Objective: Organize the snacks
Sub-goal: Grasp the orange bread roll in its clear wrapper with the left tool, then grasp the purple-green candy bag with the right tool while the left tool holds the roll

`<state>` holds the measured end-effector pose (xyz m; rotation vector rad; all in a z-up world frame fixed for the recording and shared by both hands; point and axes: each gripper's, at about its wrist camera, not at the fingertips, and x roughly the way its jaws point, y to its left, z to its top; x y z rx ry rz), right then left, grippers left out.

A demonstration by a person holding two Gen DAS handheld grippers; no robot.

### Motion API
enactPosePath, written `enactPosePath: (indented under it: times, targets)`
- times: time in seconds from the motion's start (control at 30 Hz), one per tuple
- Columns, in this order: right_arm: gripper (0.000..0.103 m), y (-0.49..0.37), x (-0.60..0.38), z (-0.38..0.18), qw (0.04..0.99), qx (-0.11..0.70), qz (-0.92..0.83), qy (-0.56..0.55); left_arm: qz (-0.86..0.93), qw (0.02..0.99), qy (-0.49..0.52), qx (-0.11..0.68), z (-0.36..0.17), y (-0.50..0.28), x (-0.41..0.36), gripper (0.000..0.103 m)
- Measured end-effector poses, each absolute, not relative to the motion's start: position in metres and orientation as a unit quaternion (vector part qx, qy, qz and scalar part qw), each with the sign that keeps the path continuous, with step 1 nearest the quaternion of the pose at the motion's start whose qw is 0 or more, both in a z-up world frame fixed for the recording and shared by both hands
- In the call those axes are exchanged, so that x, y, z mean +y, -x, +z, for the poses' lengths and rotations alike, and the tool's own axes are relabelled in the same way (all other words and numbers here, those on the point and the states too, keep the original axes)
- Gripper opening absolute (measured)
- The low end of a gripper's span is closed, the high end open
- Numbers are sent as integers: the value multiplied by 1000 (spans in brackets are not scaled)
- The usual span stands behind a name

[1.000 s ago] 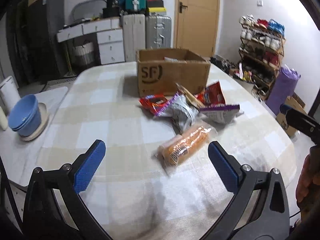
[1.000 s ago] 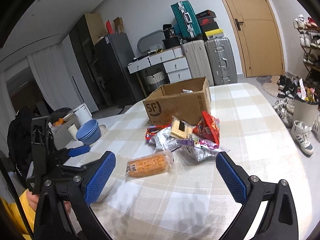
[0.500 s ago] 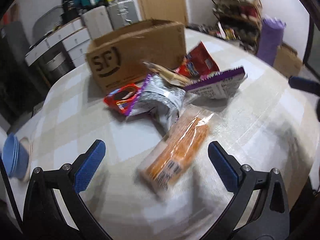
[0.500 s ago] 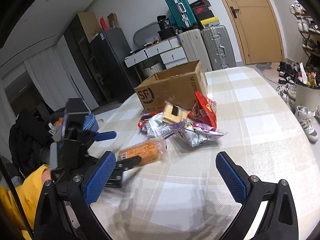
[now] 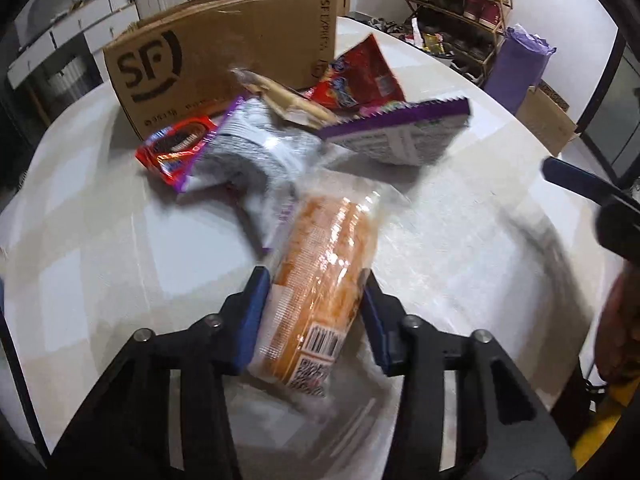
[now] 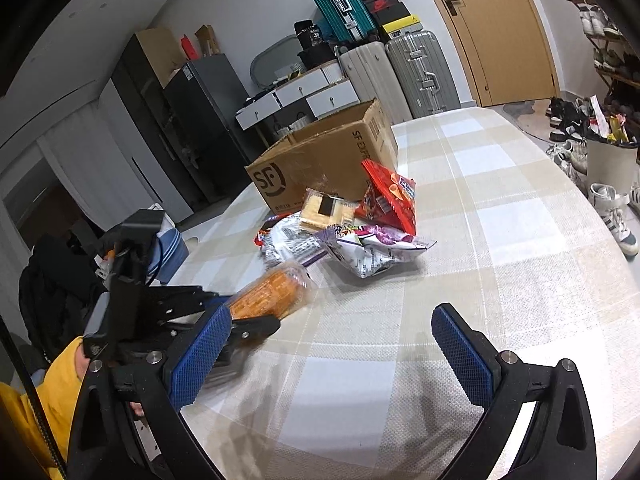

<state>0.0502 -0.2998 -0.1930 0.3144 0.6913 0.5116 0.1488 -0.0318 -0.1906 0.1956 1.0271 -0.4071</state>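
Note:
My left gripper (image 5: 314, 312) is shut on an orange snack pack in clear wrap (image 5: 320, 280), gripping its near end on the table; the pack also shows in the right wrist view (image 6: 266, 296). Behind it lies a pile of snacks: a silver and purple bag (image 5: 248, 152), a red cookie pack (image 5: 176, 148), a red chip bag (image 5: 360, 76), a cracker pack (image 5: 288, 100) and a purple-edged bag (image 5: 400, 132). An open SF cardboard box (image 5: 224, 52) stands behind the pile. My right gripper (image 6: 332, 360) is open and empty above the table's near side.
The table has a checked cloth (image 6: 500, 216). Blue bowls (image 6: 170, 248) sit at the table's left. Suitcases (image 6: 416, 72), drawers and a dark cabinet stand behind. A shoe rack (image 5: 460, 12) and a purple roll (image 5: 520, 64) stand to the right.
My left gripper moved forward over the orange pack and closed on it. The right gripper stayed open and shifted slightly closer to the table.

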Motion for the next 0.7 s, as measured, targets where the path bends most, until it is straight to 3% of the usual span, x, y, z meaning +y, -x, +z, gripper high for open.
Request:
enactPosePath:
  times: [0.23, 0.7]
  targets:
    - [102, -52, -299, -200, 893, 349, 238, -158, -212, 848, -69, 481, -192, -142, -34, 33]
    - [100, -118, -246, -176, 911, 333, 243, 16, -194, 869, 0, 456, -182, -90, 15, 33]
